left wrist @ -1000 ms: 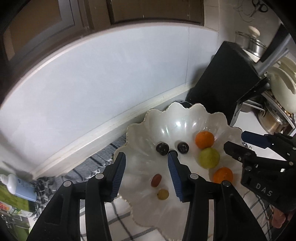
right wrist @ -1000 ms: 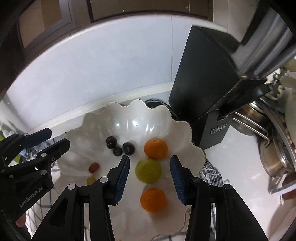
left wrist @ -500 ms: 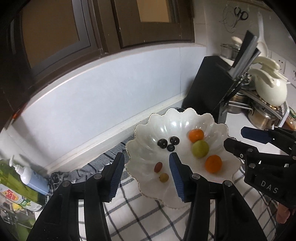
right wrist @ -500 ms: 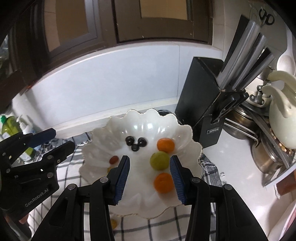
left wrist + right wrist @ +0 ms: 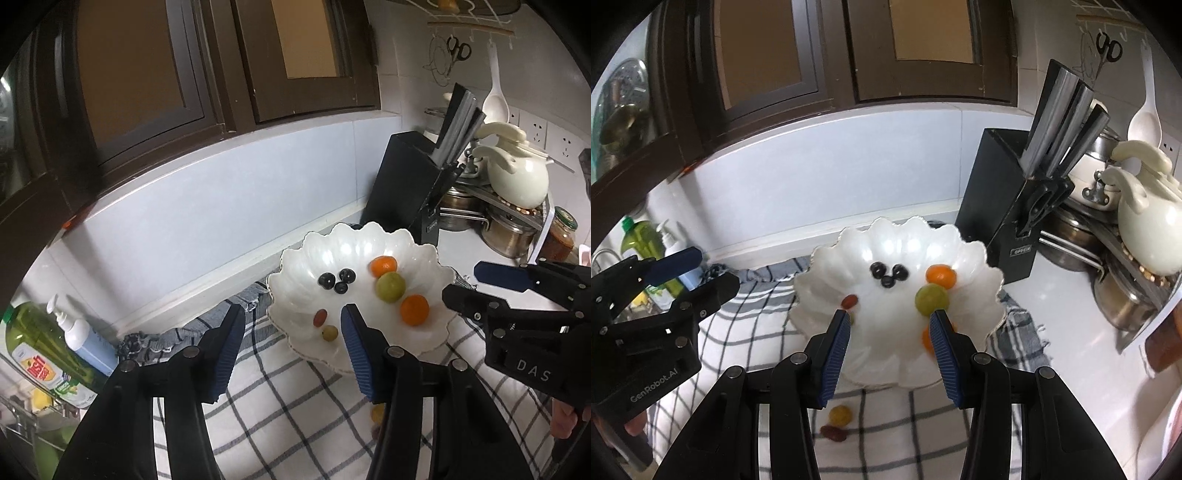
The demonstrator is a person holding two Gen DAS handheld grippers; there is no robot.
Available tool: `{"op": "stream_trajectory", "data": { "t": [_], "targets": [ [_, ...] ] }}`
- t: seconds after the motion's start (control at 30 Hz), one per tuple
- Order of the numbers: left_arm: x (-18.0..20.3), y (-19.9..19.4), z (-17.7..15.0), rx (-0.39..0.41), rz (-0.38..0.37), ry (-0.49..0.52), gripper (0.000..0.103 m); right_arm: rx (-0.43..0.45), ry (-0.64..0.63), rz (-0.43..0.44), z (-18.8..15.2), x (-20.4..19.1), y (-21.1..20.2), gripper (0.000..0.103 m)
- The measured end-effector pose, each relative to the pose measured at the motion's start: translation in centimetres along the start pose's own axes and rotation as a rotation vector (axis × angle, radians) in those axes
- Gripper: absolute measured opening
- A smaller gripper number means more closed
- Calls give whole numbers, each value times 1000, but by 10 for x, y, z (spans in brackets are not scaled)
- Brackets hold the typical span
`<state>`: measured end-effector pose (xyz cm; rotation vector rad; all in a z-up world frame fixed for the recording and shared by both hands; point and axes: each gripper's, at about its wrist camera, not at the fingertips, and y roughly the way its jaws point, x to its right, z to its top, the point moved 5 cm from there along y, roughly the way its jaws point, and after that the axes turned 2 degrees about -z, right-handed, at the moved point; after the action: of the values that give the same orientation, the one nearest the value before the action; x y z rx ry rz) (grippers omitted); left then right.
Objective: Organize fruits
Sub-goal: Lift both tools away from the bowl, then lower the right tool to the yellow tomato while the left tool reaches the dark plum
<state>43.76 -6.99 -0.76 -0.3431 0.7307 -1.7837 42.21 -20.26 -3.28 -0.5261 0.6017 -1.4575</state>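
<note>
Both grippers hang above the checked cloth (image 5: 886,435), fingers spread wide, nothing held. Left gripper (image 5: 291,332) points at the near-left rim of the scalloped white bowl (image 5: 332,243); right gripper (image 5: 888,332) sits over the bowl's near edge.

In the bowl: three dark round fruits (image 5: 886,275), probably grapes or blueberries, clustered mid-bowl; an orange (image 5: 940,277) at the back right touching a green fruit (image 5: 931,299); a second orange (image 5: 414,309) nearer, half hidden behind the right finger in the right wrist view. A red grape (image 5: 320,317) and a yellow-green one (image 5: 330,333) lie near the front-left rim.

Off the bowl, on the cloth below the right gripper: a small yellow fruit (image 5: 840,414) and a reddish one (image 5: 833,432), touching.

Risks, as judged:
- The loose pair is small and round; a fast close could squirt one out across the cloth.
- Pinching both at once could drop one.
- A low approach may snag the cloth and tug the bowl.
- The two grippers are close, so a collision is possible if both go for the same fruit.
</note>
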Motion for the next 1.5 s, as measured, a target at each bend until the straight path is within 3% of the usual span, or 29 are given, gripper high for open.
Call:
{"op": "stream_trajectory", "data": {
  "t": [0.3, 0.9, 1.17, 1.5],
  "targets": [
    [4, -20, -31, 8, -4, -10, 54, 0, -8, 47, -27, -12, -15, 46],
    [26, -50, -85, 20, 1, -14, 55, 40, -86, 57, -61, -19, -40, 46],
    [37, -51, -105, 3, -51, -52, 55, 34, -137, 93, -74, -24, -42, 46],
    [53, -45, -125, 6, -29, -42, 55, 19, -213, 117, -89, -26, -34, 46]
  ]
}}
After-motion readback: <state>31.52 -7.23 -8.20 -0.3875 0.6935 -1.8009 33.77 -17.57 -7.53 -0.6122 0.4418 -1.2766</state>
